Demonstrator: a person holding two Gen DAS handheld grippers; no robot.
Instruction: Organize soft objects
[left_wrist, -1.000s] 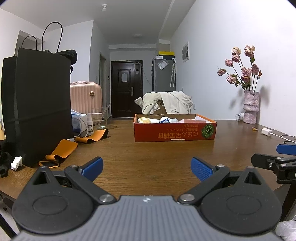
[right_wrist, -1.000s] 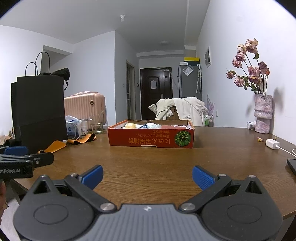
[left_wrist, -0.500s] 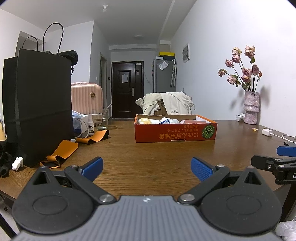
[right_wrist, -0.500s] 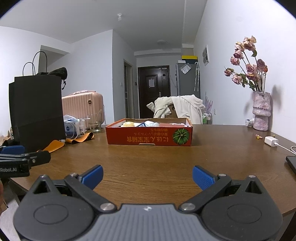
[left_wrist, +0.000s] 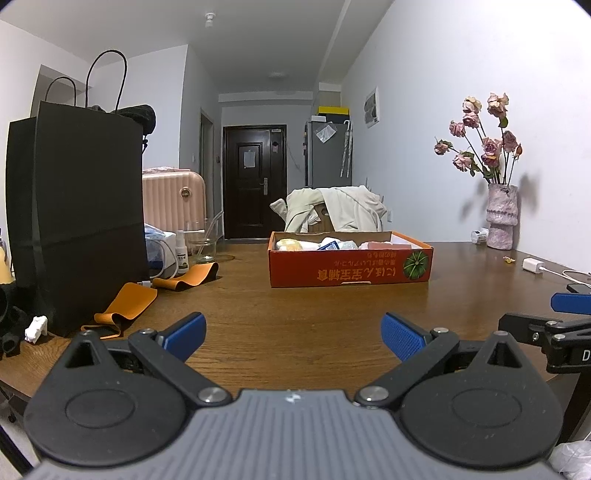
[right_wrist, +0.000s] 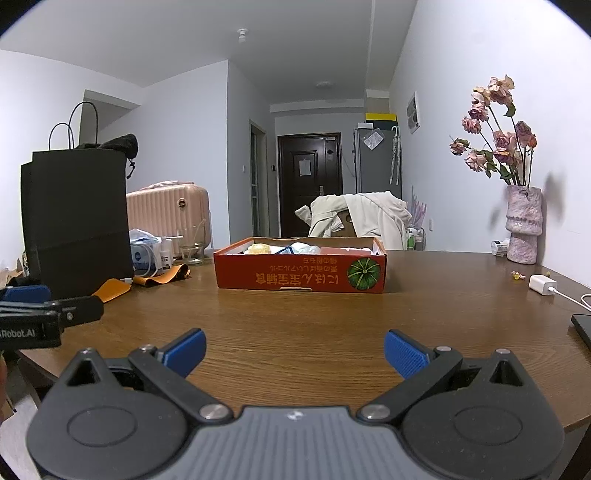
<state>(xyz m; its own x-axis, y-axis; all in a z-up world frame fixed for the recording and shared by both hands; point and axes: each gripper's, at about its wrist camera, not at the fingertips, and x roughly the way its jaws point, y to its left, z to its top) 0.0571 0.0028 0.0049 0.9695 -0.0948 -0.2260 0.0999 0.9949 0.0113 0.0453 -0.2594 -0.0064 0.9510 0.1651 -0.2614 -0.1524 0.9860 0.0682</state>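
Observation:
A shallow orange cardboard box (left_wrist: 349, 268) stands mid-table with several soft items inside, among them a yellow one (left_wrist: 290, 243) and a pink one (left_wrist: 384, 245). It also shows in the right wrist view (right_wrist: 301, 277). My left gripper (left_wrist: 293, 334) is open and empty above the near table edge, well short of the box. My right gripper (right_wrist: 294, 350) is open and empty, level with the left one. Orange bands (left_wrist: 127, 304) lie on the table at the left.
A tall black paper bag (left_wrist: 74, 218) stands at the left with bottles and a glass bowl (left_wrist: 202, 251) beside it. A vase of dried roses (left_wrist: 500, 218) and a white charger (left_wrist: 533, 266) are at the right. A chair with a coat (left_wrist: 332, 210) stands behind the table.
Both grippers have drifted slightly, staying open; the right wrist view has shifted a little toward the box. Nothing on the table has moved.

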